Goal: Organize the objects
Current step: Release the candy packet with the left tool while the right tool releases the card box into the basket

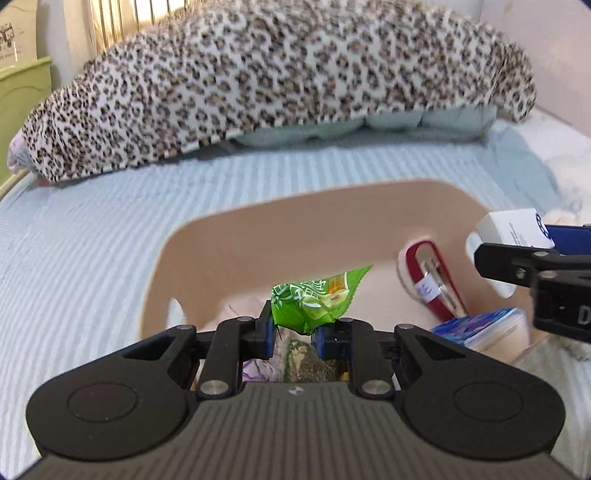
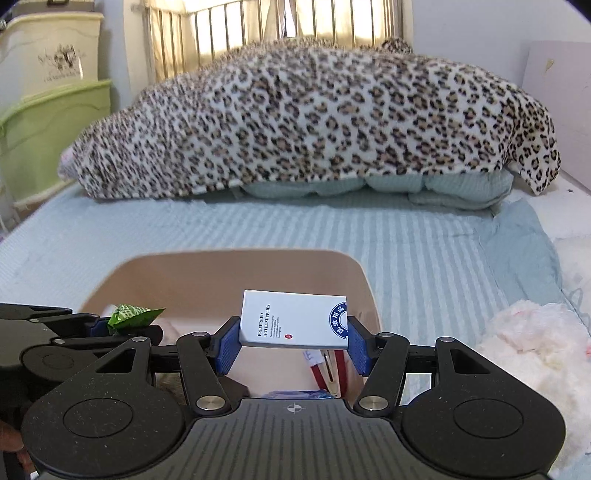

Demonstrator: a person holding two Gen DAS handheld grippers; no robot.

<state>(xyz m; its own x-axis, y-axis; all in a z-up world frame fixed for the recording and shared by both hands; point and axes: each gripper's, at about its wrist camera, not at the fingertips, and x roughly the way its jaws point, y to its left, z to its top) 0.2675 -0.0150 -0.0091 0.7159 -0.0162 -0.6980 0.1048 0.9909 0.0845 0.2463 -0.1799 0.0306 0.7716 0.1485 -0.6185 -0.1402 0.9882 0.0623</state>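
Left tool (image 1: 293, 334) clamped on green snack packet (image 1: 317, 302), held above near-left part of beige bin (image 1: 236, 236); packet crumpled, one corner sticking up to the right. Right tool (image 2: 291, 345) clamped on white hotel-supplies box (image 2: 291, 319), blue pads gripping both short ends, box lying roughly level over bin's near-right part. Same box seen at right edge of left wrist view (image 1: 517, 229), w/ right tool (image 1: 532, 258) just beside bin's right wall.

Inside bin, under the tools: purple-white wrapper (image 1: 258, 369) & dark green-brown packet (image 1: 310, 363) at near edge, partly hidden by left tool's fingers. Blue patterned pack (image 1: 480, 328) in near-right corner. Red-edged flat item w/ metal clip (image 1: 432, 280) leaning on right wall, also showing below the box in right wrist view (image 2: 328, 365); exact type unclear. Bin's far wall bare.

Bin sitting on bed (image 2: 424, 251) w/ light blue striped cover. White fluffy cloth (image 2: 532, 336) on bed near right edge, just beside bin. Farther back, leopard-print blanket (image 2: 314, 118) heaped across bed's far edge over pale green quilt (image 2: 424, 184). Past left edge of bed, green storage tub (image 2: 55, 140) w/ cream tub (image 2: 51, 48) above it. Railings & curtain (image 2: 258, 26) behind blanket.
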